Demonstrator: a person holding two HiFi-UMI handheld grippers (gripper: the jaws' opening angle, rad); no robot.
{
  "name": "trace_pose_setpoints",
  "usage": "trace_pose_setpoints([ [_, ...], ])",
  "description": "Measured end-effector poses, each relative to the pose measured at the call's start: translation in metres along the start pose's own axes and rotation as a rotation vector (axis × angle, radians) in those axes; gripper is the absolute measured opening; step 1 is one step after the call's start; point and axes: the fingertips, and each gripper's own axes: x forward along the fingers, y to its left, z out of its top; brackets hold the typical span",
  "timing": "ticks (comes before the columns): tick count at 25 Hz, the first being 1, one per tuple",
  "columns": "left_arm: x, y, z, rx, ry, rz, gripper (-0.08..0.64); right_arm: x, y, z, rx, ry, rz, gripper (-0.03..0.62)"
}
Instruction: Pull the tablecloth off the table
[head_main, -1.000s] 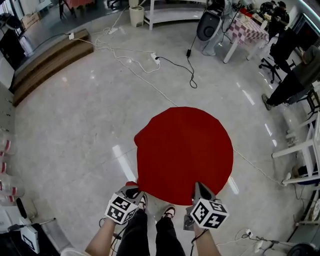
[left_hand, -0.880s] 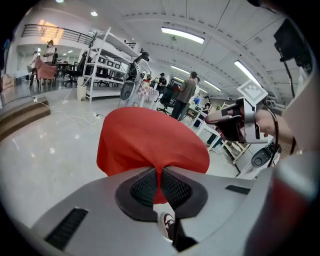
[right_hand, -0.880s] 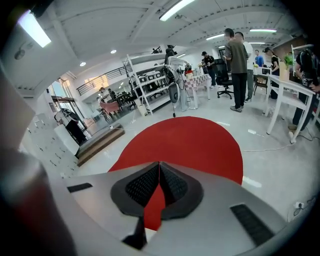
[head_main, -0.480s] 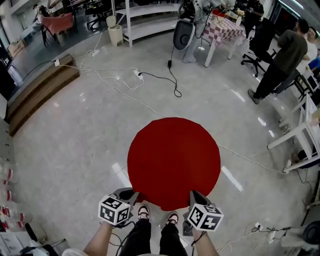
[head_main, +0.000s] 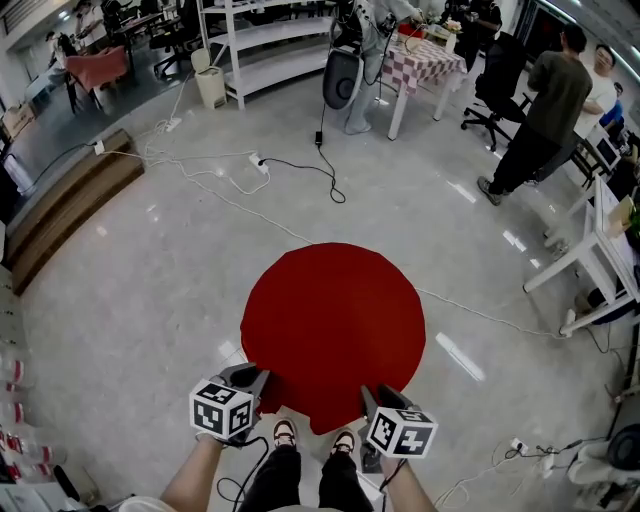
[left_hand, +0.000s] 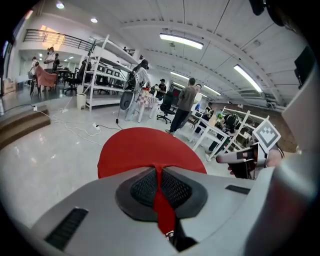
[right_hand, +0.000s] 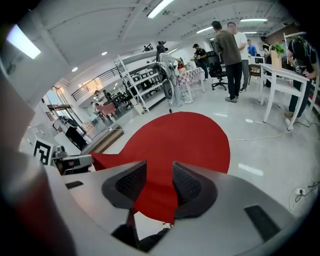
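Jaws of the left gripper (left_hand: 159, 170) are pressing together on a thin pleat of the red tablecloth (left_hand: 142, 150), pinching the hem at the table's near edge so that a pull can drag the whole sheet; the right gripper (right_hand: 159, 172) is sitting alongside at that same near edge, its jaws having just been opening, now spread with the hem hanging loose between the pads and gripping nothing; the cloth is lying flat over the round table, which is hidden beneath it, with only the near hem drawn up toward the person; by my reckoning a one-sided pull is risking a skewed slide, so the right one is needing a fresh bite.
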Motion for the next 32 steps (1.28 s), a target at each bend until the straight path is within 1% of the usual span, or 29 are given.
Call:
trace_pose_setpoints([
  [3,0.002,-0.005,0.013,0.001,-0.022,0.005,0.018,0.003,0.004,-0.006,-0.026,0.029,0.022,0.209],
  [6,0.003,-0.01,0.023,0.003,-0.039,0.009,0.018,0.007,0.012,-0.01,-0.075,0.054,0.048,0.252],
  [9,0.001,-0.011,0.031,-0.003,-0.057,0.012,0.018,0.014,0.022,-0.013,-0.115,0.085,0.094,0.284],
  [12,0.001,-0.011,0.035,-0.005,-0.074,0.017,0.018,0.024,0.028,-0.019,-0.149,0.121,0.142,0.299],
  [16,-0.001,-0.011,0.041,-0.025,-0.093,0.026,0.018,0.035,0.035,-0.024,-0.2,0.151,0.177,0.311],
  [22,-0.005,-0.016,0.044,-0.036,-0.103,0.031,0.018,0.044,0.044,-0.02,-0.339,0.162,0.198,0.319],
  [24,-0.008,-0.018,0.045,-0.037,-0.107,0.033,0.018,0.048,0.047,-0.022,-0.376,0.183,0.213,0.319],
  [26,-0.01,-0.019,0.046,-0.039,-0.114,0.033,0.018,0.053,0.046,-0.026,-0.406,0.208,0.207,0.319],
  [28,-0.011,-0.02,0.048,-0.042,-0.124,0.029,0.018,0.059,0.043,-0.028,-0.417,0.216,0.183,0.319],
  [32,-0.015,-0.022,0.055,-0.035,-0.138,0.025,0.018,0.065,0.042,-0.024,-0.362,0.197,0.167,0.314],
])
